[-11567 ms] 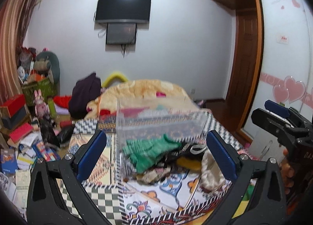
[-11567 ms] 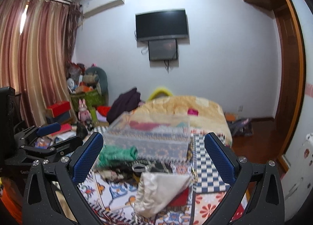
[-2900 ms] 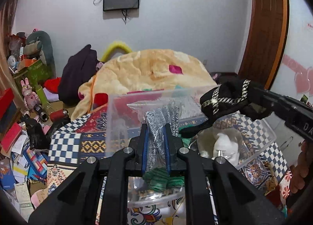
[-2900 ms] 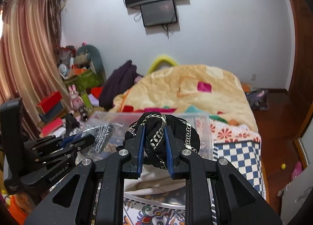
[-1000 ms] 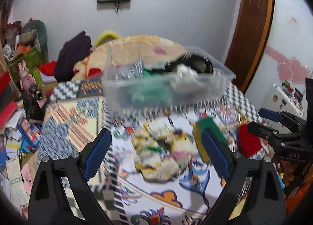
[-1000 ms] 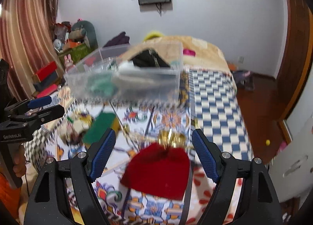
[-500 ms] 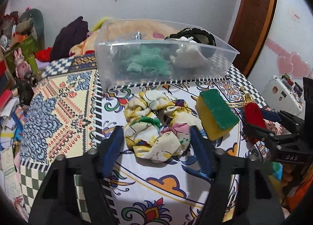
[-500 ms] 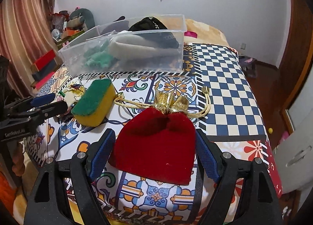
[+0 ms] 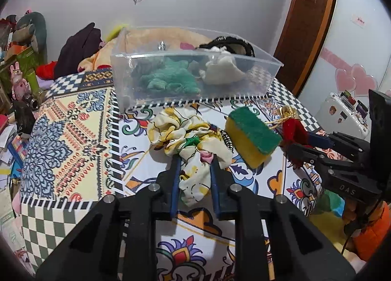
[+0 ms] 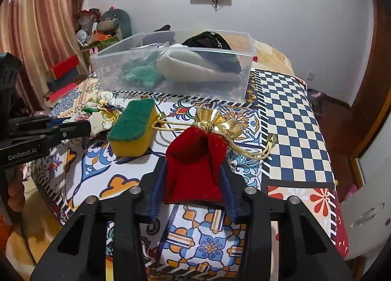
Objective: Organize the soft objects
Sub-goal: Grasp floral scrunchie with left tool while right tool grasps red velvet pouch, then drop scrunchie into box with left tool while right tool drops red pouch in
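Note:
My left gripper [image 9: 194, 161] is shut on a floral cream scrunchie [image 9: 188, 139] lying on the patterned table. It also shows in the right wrist view [image 10: 102, 114]. My right gripper [image 10: 193, 166] is shut on a red velvet pouch [image 10: 195, 156] with a gold top and cord; the pouch shows in the left wrist view [image 9: 292, 129]. A yellow sponge with a green top [image 9: 251, 136] sits between them. A clear plastic bin [image 9: 193, 73] behind holds a green cloth [image 9: 168, 80], a white item [image 9: 222, 73] and a black item [image 9: 229, 42].
The patterned table cover [image 9: 73, 122] drops off at the front and left edges. Boxes, toys and papers [image 9: 17, 80] are piled at the left. A bed with an orange blanket lies behind the bin. A wooden door [image 9: 308, 24] stands at the right.
Both grippers have closed: the left on the scrunchie, the right on the red pouch. A second ago both were open above the table.

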The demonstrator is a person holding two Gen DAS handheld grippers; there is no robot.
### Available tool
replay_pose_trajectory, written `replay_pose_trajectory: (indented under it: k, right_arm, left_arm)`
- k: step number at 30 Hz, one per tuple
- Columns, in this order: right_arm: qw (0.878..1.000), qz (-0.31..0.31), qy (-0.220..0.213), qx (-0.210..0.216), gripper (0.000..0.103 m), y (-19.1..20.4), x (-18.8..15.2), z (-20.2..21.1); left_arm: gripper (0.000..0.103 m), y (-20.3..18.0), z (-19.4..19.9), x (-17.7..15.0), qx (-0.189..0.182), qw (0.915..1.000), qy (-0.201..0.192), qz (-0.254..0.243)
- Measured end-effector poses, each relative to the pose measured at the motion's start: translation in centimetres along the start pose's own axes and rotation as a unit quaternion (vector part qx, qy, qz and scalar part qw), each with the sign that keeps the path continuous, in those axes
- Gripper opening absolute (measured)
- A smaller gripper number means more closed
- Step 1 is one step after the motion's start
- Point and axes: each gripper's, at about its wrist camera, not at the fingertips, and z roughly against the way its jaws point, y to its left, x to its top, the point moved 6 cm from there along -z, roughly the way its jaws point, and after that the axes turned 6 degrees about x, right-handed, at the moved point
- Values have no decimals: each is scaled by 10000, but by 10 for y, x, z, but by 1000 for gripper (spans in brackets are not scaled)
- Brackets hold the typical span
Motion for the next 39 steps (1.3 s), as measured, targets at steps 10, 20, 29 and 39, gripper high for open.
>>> replay_pose_trajectory:
  k: [10, 20, 29, 39]
  right_arm:
    - [9996, -142, -224, 67, 21, -3, 8, 11]
    - [9966, 57, -823, -16, 21, 1, 47, 39]
    - [9883, 233, -1503, 150, 21, 18, 105, 48]
    - [9868, 405, -1525, 361, 21, 41, 140, 11]
  left_arm:
    - [20, 4, 31, 20, 93, 9989, -464, 8]
    - [20, 11, 52, 59, 278, 9950, -958, 45]
    - [20, 14, 54, 98, 406, 9907, -1293, 101]
    - [20, 24, 20, 129, 425, 9919, -1176, 215]
